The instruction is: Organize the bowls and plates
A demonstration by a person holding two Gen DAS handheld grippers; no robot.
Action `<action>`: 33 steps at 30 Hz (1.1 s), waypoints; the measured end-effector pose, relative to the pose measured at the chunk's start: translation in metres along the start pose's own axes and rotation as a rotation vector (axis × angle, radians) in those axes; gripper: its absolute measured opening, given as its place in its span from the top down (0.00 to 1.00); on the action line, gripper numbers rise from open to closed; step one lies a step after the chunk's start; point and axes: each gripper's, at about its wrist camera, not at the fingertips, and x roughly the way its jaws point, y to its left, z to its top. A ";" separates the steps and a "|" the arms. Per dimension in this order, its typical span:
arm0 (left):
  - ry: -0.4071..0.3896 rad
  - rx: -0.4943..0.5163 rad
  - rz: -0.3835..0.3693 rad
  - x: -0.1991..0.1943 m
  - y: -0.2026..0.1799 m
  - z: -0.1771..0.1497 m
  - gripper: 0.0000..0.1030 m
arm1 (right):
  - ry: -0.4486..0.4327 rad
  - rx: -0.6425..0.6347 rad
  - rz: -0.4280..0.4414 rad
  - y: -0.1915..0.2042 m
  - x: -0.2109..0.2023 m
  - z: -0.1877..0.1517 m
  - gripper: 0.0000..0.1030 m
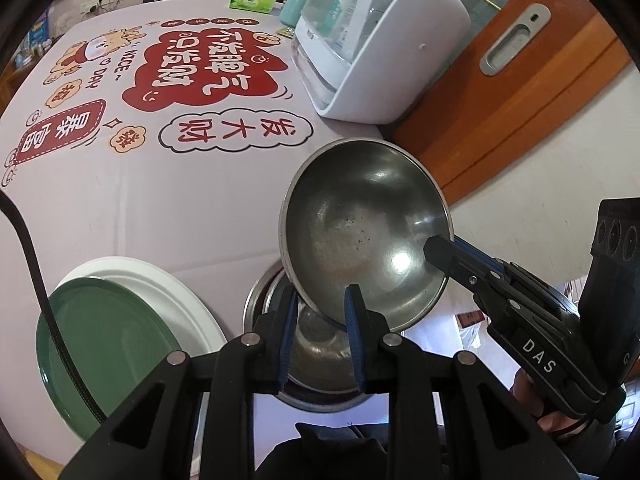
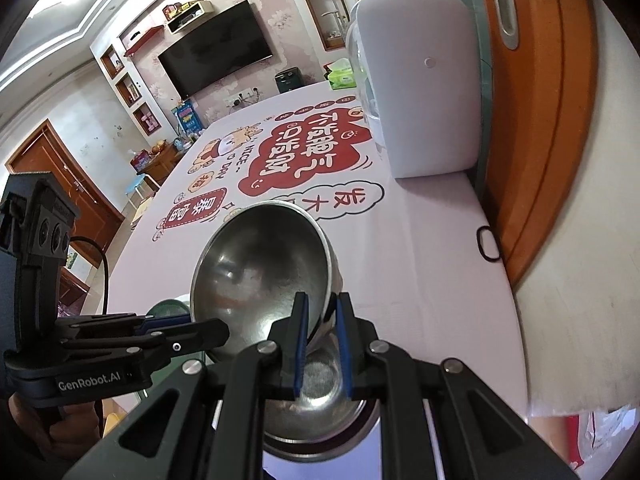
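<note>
A: We have the top bowl (image 1: 366, 236) pinched at its rim from two sides, the left tool (image 1: 322, 312) nearly shut on the near edge and the right tool (image 2: 322, 320) nearly shut on the opposite edge. It hangs tilted just above the lower bowl (image 1: 320, 360) on the counter (image 1: 180, 208).

B: Then we should level it before we carry it, and keep both grips equally firm, or the thin rim may slip from the blue pads.

A: Agreed. We judge the safest path is straight up, clear of the lower bowl, so the two don't scrape.

B: How does it look?

A: Plain steel, shiny, round and shallow, with a dull speckled patch in its base. Left of it the green plate (image 1: 104, 344) lies on the white plate (image 1: 168, 284).
</note>
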 end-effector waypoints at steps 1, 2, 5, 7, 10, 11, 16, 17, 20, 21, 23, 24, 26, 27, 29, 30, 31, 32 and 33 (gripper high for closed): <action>0.004 0.002 -0.002 0.000 -0.001 -0.002 0.80 | 0.003 0.002 -0.003 0.000 -0.001 -0.002 0.87; 0.009 0.004 -0.003 0.000 -0.001 -0.004 0.80 | 0.008 0.006 -0.007 0.000 -0.003 -0.005 0.87; 0.026 0.006 -0.011 0.002 -0.002 -0.010 0.79 | 0.022 0.016 -0.016 -0.001 -0.005 -0.011 0.87; 0.037 0.007 -0.015 0.003 -0.003 -0.015 0.79 | 0.032 0.022 -0.022 -0.001 -0.006 -0.016 0.87; 0.056 0.007 -0.020 0.005 -0.004 -0.020 0.79 | 0.054 0.030 -0.033 -0.002 -0.006 -0.022 0.87; 0.062 0.006 -0.021 0.007 -0.004 -0.022 0.79 | 0.064 0.035 -0.036 -0.003 -0.006 -0.025 0.86; 0.090 0.003 -0.028 0.011 -0.005 -0.029 0.79 | 0.101 0.040 -0.050 -0.004 -0.004 -0.032 0.84; 0.096 0.001 -0.028 0.012 -0.005 -0.030 0.79 | 0.110 0.040 -0.053 -0.005 -0.003 -0.033 0.84; 0.113 -0.009 -0.027 0.016 -0.003 -0.033 0.79 | 0.135 0.040 -0.056 -0.005 0.000 -0.037 0.84; 0.117 -0.011 -0.026 0.017 -0.003 -0.034 0.79 | 0.144 0.040 -0.055 -0.005 0.001 -0.039 0.84; 0.126 -0.017 -0.019 0.019 -0.002 -0.036 0.78 | 0.165 0.039 -0.055 -0.006 0.004 -0.041 0.84; 0.132 -0.019 -0.015 0.020 -0.002 -0.037 0.78 | 0.174 0.040 -0.054 -0.006 0.006 -0.043 0.84; 0.146 -0.025 -0.008 0.023 -0.002 -0.039 0.78 | 0.195 0.036 -0.059 -0.007 0.008 -0.045 0.84; 0.150 -0.026 -0.006 0.023 -0.002 -0.040 0.78 | 0.204 0.030 -0.064 -0.006 0.009 -0.046 0.84; 0.158 -0.029 0.003 0.025 -0.002 -0.041 0.78 | 0.215 0.019 -0.068 -0.004 0.011 -0.048 0.84; 0.160 -0.030 0.007 0.025 -0.002 -0.041 0.78 | 0.222 0.014 -0.068 -0.003 0.012 -0.049 0.83; 0.163 -0.032 0.011 0.025 -0.002 -0.042 0.78 | 0.228 0.013 -0.067 -0.003 0.013 -0.050 0.83; 0.167 -0.035 0.016 0.026 -0.001 -0.041 0.78 | 0.236 0.013 -0.063 -0.003 0.014 -0.051 0.83; 0.168 -0.036 0.018 0.026 -0.001 -0.041 0.78 | 0.241 0.014 -0.061 -0.003 0.014 -0.052 0.82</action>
